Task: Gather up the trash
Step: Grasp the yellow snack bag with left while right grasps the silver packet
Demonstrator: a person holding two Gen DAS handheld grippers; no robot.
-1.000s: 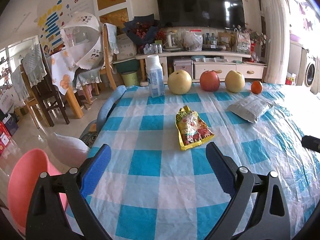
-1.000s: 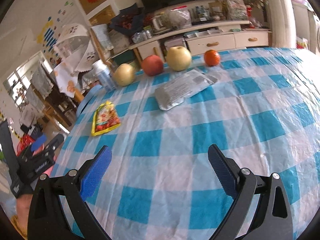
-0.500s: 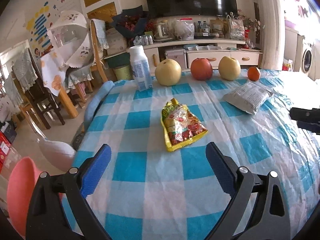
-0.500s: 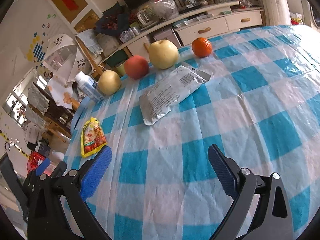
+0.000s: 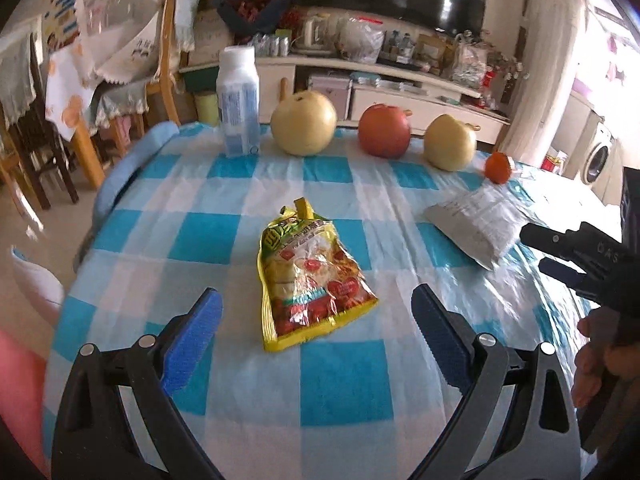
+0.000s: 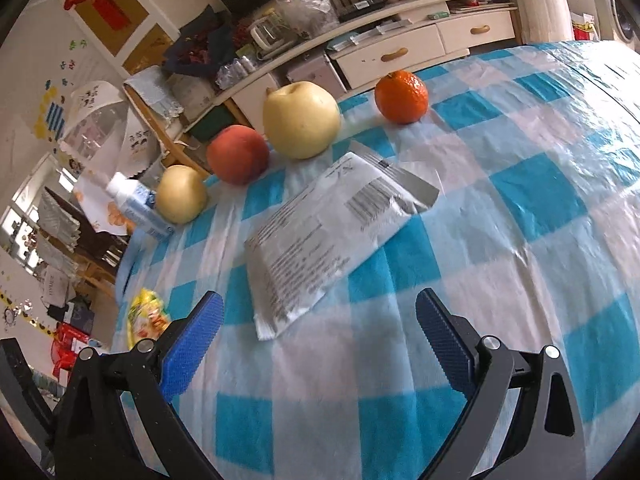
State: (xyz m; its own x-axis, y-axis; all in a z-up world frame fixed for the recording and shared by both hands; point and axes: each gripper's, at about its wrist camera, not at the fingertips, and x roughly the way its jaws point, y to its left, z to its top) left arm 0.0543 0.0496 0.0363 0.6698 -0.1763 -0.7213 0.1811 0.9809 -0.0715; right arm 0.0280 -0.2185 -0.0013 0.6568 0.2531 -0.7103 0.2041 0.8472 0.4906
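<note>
A yellow snack wrapper (image 5: 310,276) lies flat on the blue-and-white checked tablecloth (image 5: 344,376). My left gripper (image 5: 316,320) is open just short of it, its blue pads on either side of the wrapper's near end without touching. A silver-white foil packet (image 6: 324,236) lies further right, also seen in the left wrist view (image 5: 478,222). My right gripper (image 6: 320,336) is open right in front of that packet's near corner, nothing between its fingers. The right gripper (image 5: 560,256) shows from the side at the left view's right edge, held by a hand (image 5: 592,360).
Along the table's far edge stand a white bottle (image 5: 238,104), a pear (image 5: 304,124), a red apple (image 5: 384,132), a second pear (image 5: 450,142) and an orange (image 5: 498,166). A pink bin (image 5: 20,380) sits low at left. Chairs and a TV cabinet stand beyond.
Both grippers have moved forward over the table: the left one has closed in on the yellow wrapper, the right one on the foil packet. Both stayed open.
</note>
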